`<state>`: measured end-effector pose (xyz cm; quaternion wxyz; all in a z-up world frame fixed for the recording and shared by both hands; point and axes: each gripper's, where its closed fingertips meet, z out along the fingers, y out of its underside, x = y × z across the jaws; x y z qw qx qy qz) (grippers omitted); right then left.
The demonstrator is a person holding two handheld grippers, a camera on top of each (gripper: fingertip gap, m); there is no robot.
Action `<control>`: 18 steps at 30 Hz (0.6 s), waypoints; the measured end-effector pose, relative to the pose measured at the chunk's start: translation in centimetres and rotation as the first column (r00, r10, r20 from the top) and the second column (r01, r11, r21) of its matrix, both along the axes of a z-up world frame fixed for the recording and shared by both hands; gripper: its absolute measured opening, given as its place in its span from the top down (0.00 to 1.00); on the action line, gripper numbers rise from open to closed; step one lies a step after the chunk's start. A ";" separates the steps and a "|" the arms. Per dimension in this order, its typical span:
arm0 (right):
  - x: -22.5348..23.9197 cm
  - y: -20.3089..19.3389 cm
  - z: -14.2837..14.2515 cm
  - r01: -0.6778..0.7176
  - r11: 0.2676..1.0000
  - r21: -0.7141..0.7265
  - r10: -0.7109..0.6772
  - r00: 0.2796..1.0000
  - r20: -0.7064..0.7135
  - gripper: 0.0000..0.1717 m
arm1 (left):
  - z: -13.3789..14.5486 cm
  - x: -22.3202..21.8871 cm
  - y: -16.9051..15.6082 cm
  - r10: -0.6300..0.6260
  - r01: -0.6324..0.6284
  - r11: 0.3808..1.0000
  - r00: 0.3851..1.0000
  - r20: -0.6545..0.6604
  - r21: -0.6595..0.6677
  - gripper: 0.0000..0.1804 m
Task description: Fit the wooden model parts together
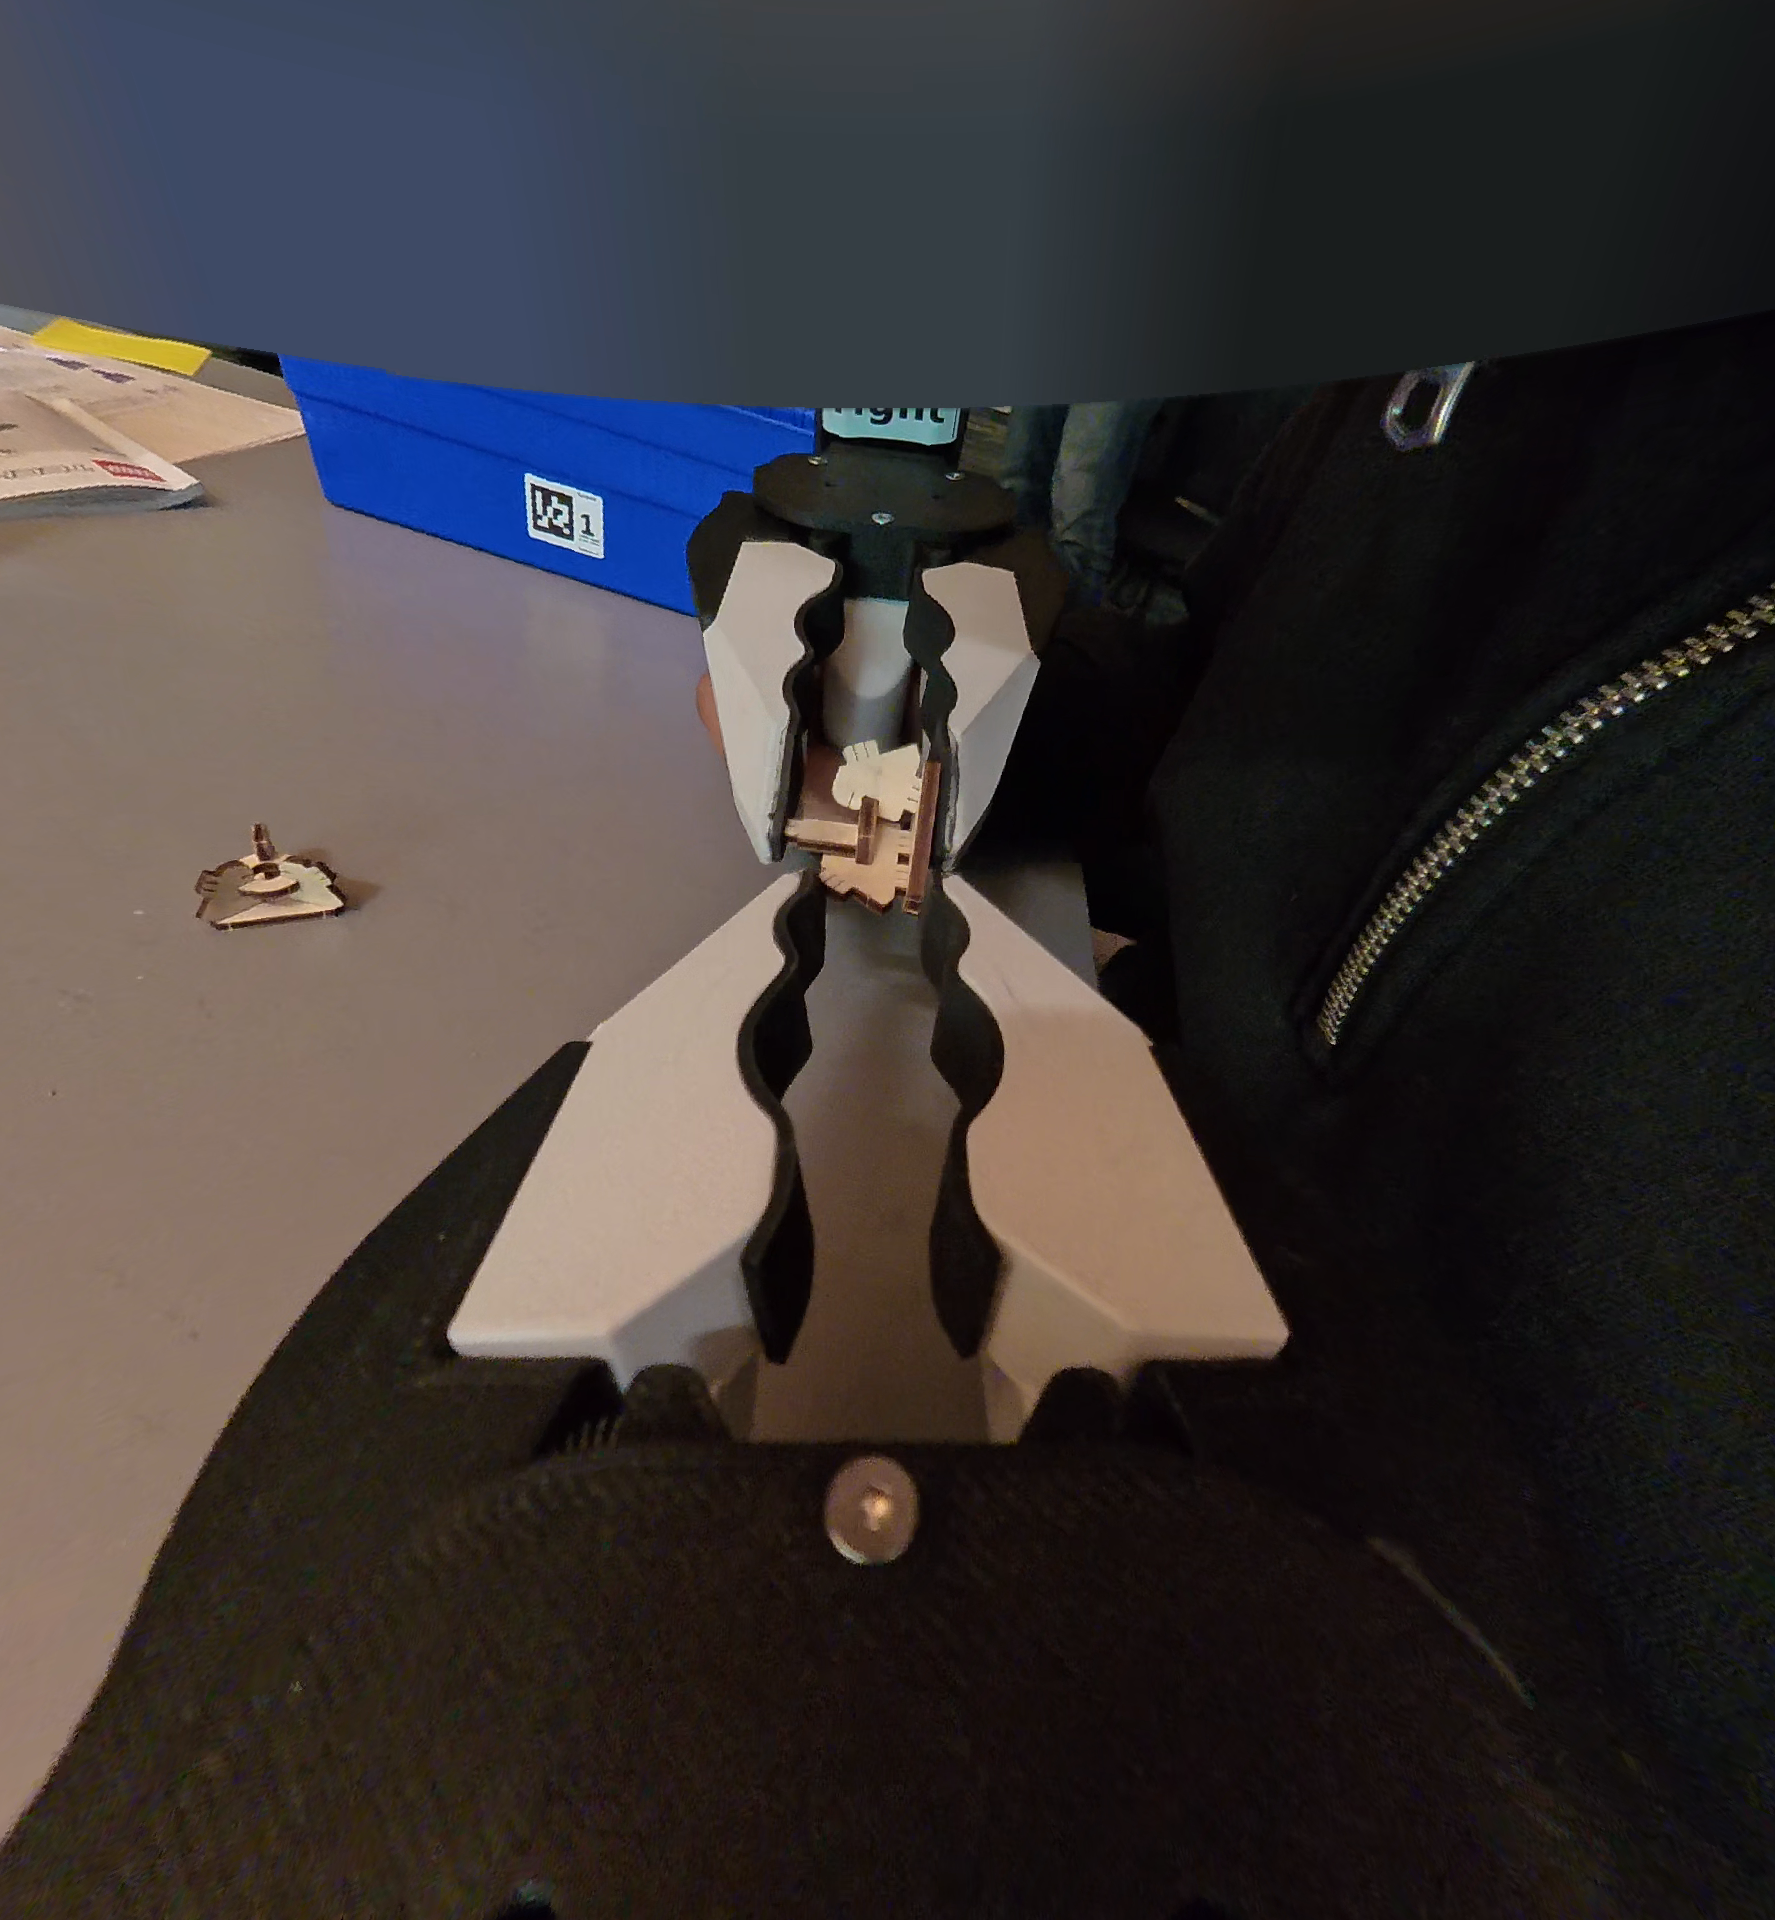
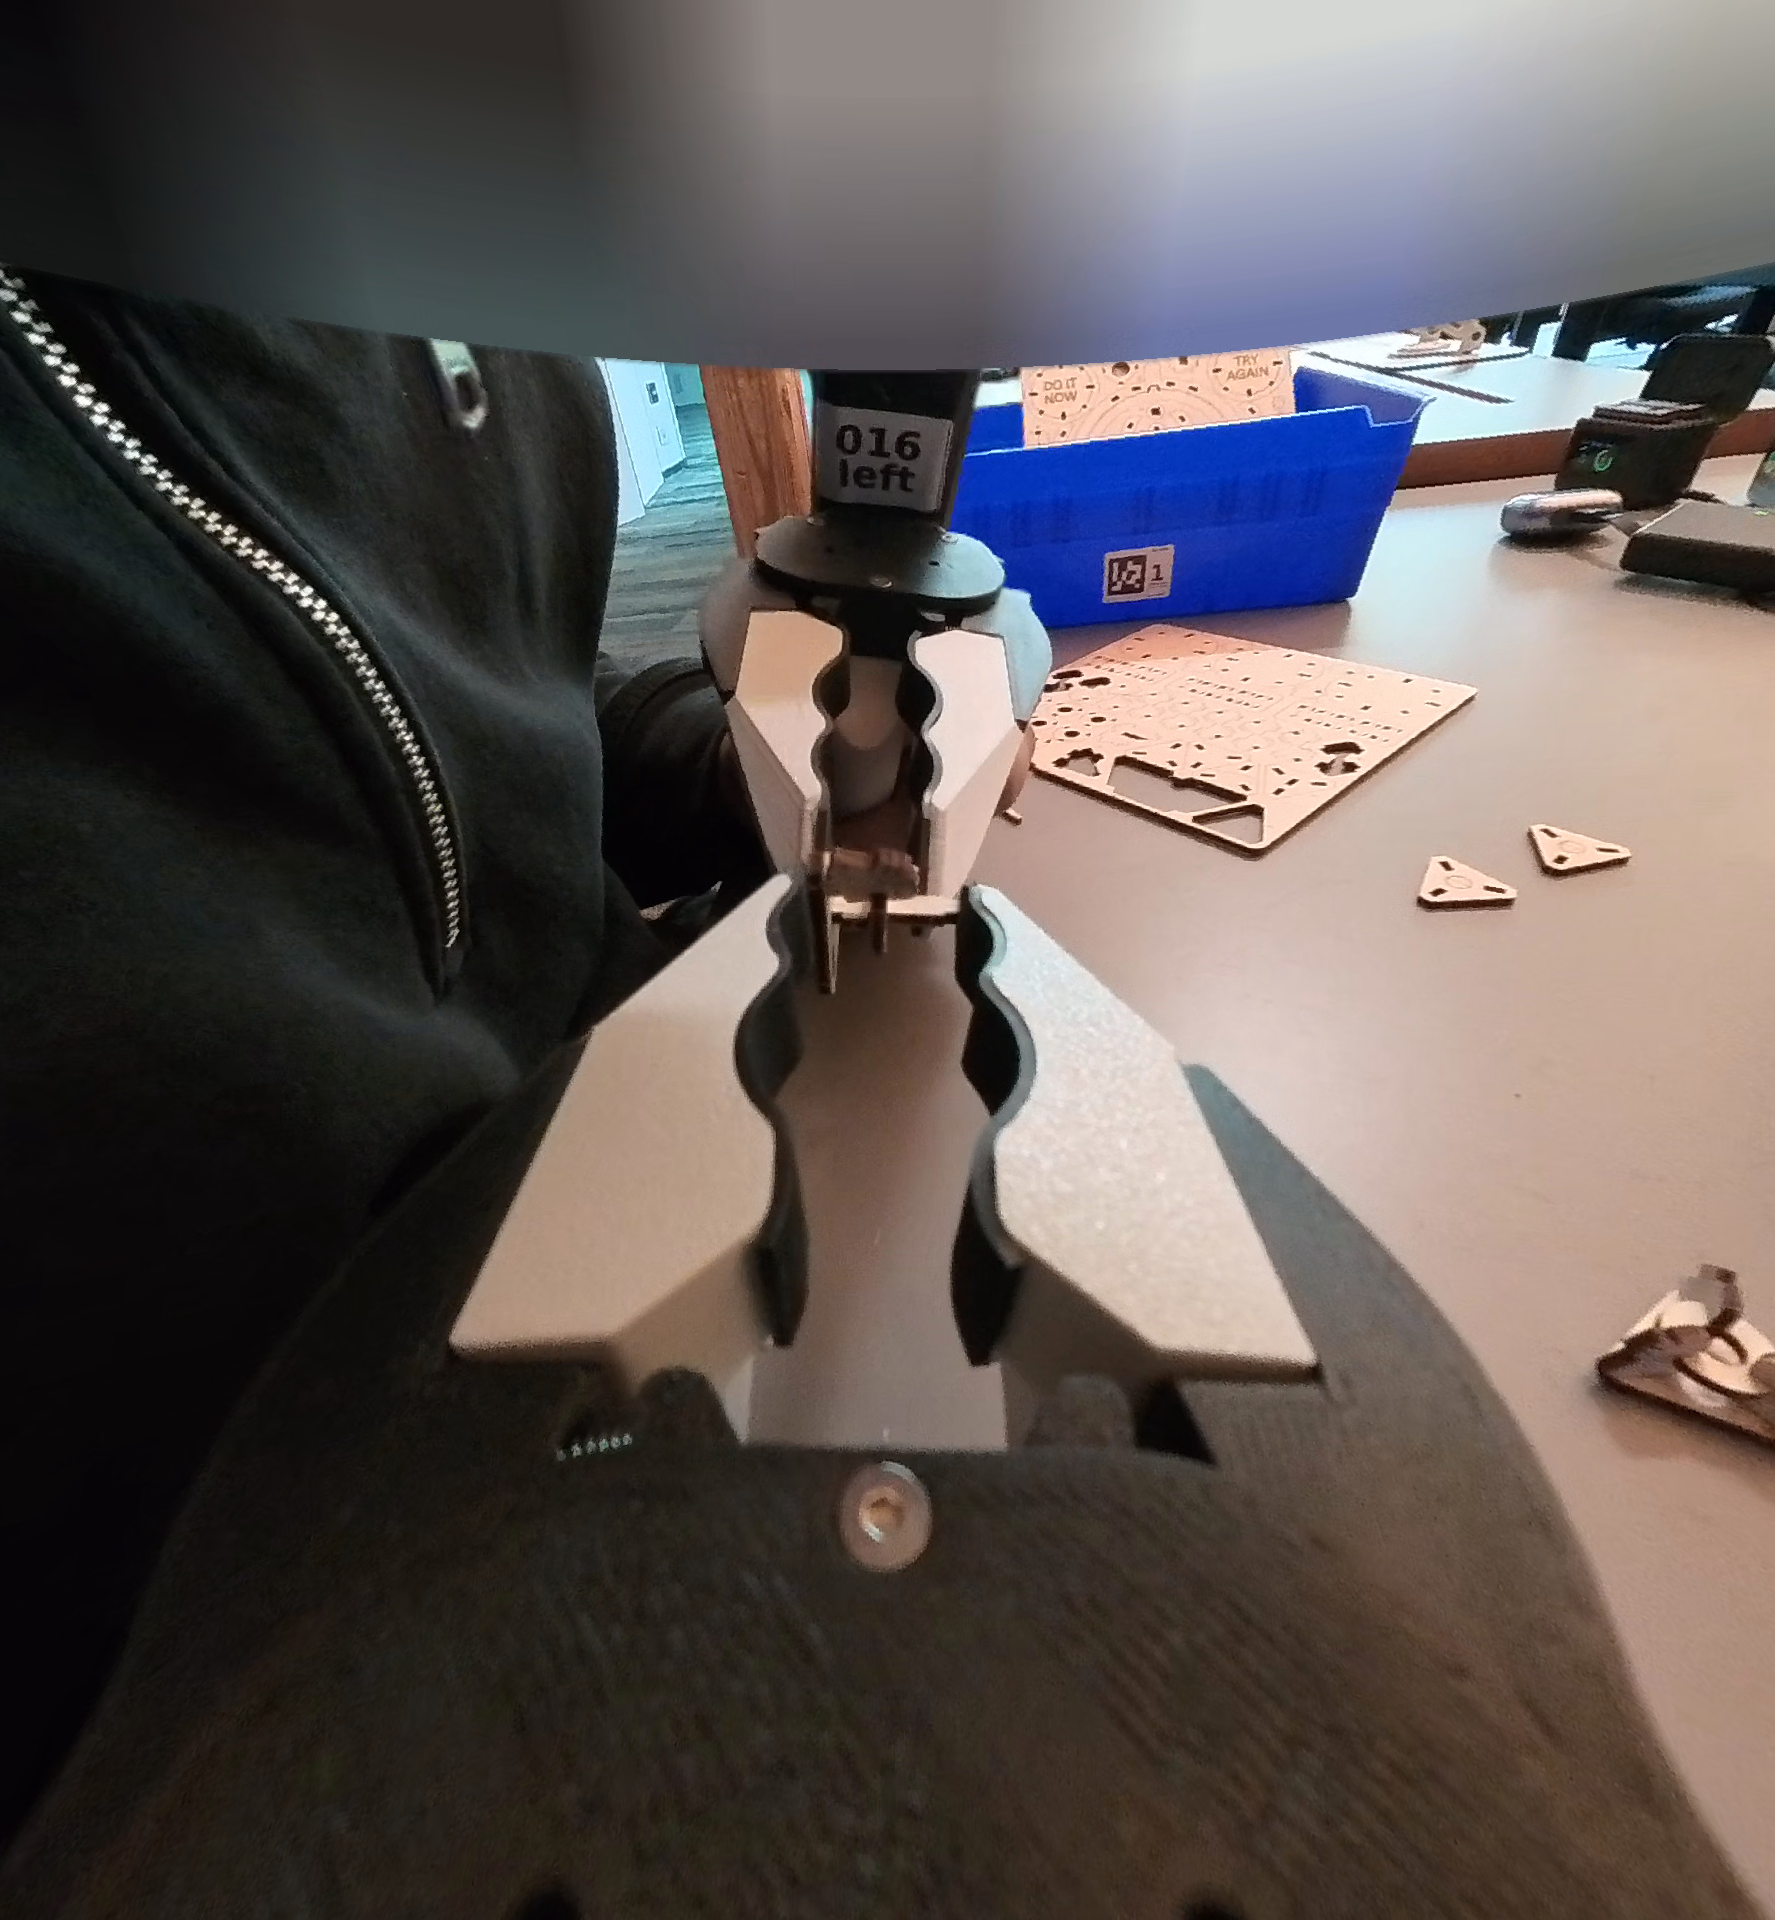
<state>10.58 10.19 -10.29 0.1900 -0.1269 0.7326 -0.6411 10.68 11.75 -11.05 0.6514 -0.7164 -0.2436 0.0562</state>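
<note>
A: Item one: small wooden assembly (image 1: 867, 831), pale laser-cut pieces slotted together. We have it in the air between the two grippers, which meet tip to tip close to a dark zipped jacket (image 1: 1485, 935).

B: Left gripper (image 1: 867, 883): clamped on its near end. Right gripper (image 2: 878, 920): fingers closed against the other end, one pad on a flat tab, the other on an upright plate.

A: Progress, as we judge it: partly built. A second small assembly (image 2: 1714, 1371) lies on the desk (image 1: 239, 1143); two loose triangles (image 2: 1465, 883) and a part-emptied cut sheet (image 2: 1247, 738) wait near the blue bin (image 2: 1174, 520).

B: Room: open desk to the outer side; the jacket crowds the inner side, and the desk edge lies just beneath the held piece.
</note>
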 end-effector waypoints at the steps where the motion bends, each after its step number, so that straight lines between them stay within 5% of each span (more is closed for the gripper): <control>1: 0.0 0.0 0.0 0.000 1.000 0.001 0.000 1.000 -0.003 0.85 | 0.0 0.0 0.0 0.000 0.000 1.000 1.000 -0.003 -0.002 0.91; 18: 0.1 0.4 0.3 -0.043 0.999 0.004 0.043 0.996 0.074 0.86 | 0.5 0.6 0.4 -0.048 0.047 0.998 0.999 0.001 0.045 0.87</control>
